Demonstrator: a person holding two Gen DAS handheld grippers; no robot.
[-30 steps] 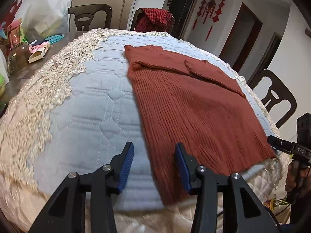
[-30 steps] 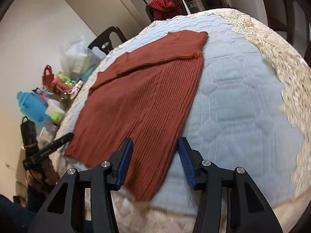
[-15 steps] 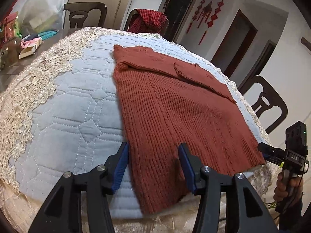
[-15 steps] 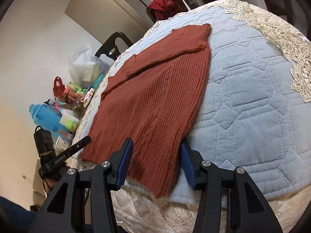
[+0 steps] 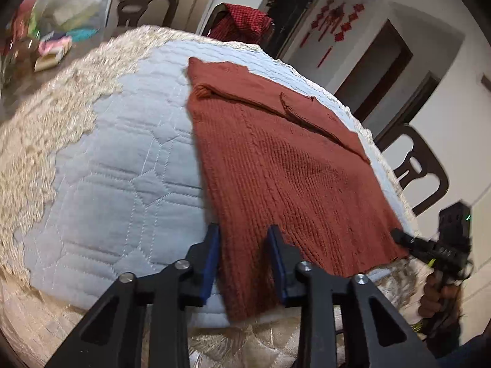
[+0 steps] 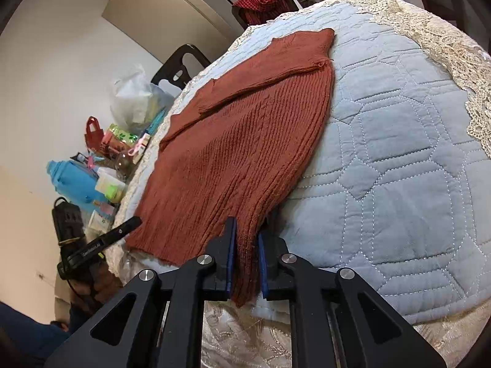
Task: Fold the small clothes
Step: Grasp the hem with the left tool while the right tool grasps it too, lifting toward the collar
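A rust-red knitted sweater [image 5: 285, 165] lies flat on the quilted blue-grey table cover [image 5: 122, 184], sleeves folded across its far end. My left gripper [image 5: 244, 245] is partly closed around the near left hem corner, with a gap still between the pads and the cloth. In the right wrist view the sweater [image 6: 245, 141] hangs its near right corner over the table edge, and my right gripper [image 6: 246, 248] is shut on that hem corner. Each gripper shows in the other's view, the right one [image 5: 402, 237] and the left one [image 6: 129, 225].
Lace trim [image 6: 454, 58] borders the quilted cover. Dark chairs [image 5: 420, 168] stand round the table, one draped with red checked cloth [image 5: 242, 23]. Bags, boxes and a blue bottle [image 6: 76, 184] clutter the table's left side.
Both grippers moved forward onto the sweater's near hem corners. The right jaws closed on the cloth; the left jaws narrowed around the left corner.
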